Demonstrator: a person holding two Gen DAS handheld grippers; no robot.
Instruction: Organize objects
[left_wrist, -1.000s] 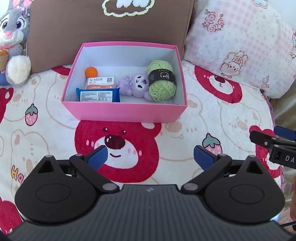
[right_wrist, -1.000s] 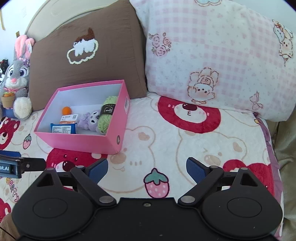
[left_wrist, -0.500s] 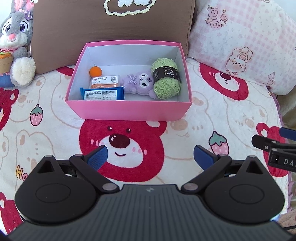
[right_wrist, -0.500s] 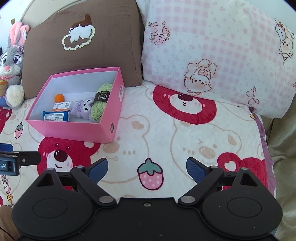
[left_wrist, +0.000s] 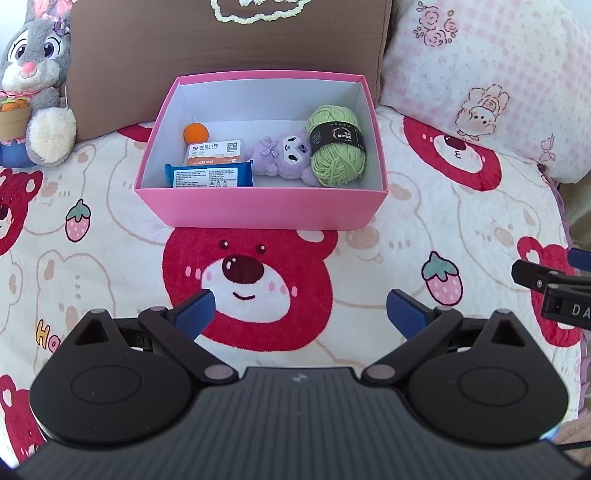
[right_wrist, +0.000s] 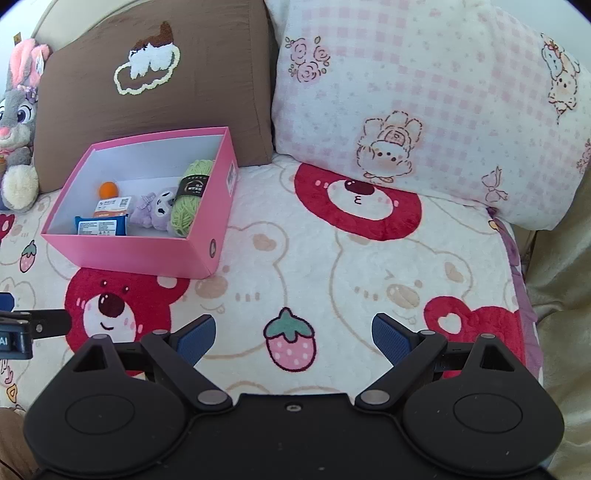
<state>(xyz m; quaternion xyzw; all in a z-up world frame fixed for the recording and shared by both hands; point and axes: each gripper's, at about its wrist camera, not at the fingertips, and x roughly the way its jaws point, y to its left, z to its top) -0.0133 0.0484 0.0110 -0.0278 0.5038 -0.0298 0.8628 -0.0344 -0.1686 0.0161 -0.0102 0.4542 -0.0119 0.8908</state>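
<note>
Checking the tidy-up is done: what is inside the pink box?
Inside the pink box: an orange ball, a white-orange packet, a blue packet, a purple plush, green yarn. The near wall hides the floor in front of them.

The pink box (left_wrist: 258, 206) is showing a white inside; in it are lying green yarn (left_wrist: 338, 155), a purple plush (left_wrist: 284, 155), an orange ball (left_wrist: 195, 132) and a blue packet (left_wrist: 208, 176), while the cream blanket (right_wrist: 332, 266) is wearing red bears and strawberries

Bear-print blanket (right_wrist: 332, 258), brown pillow (right_wrist: 155, 85), pink checked pillow (right_wrist: 424, 92), daylight
</note>
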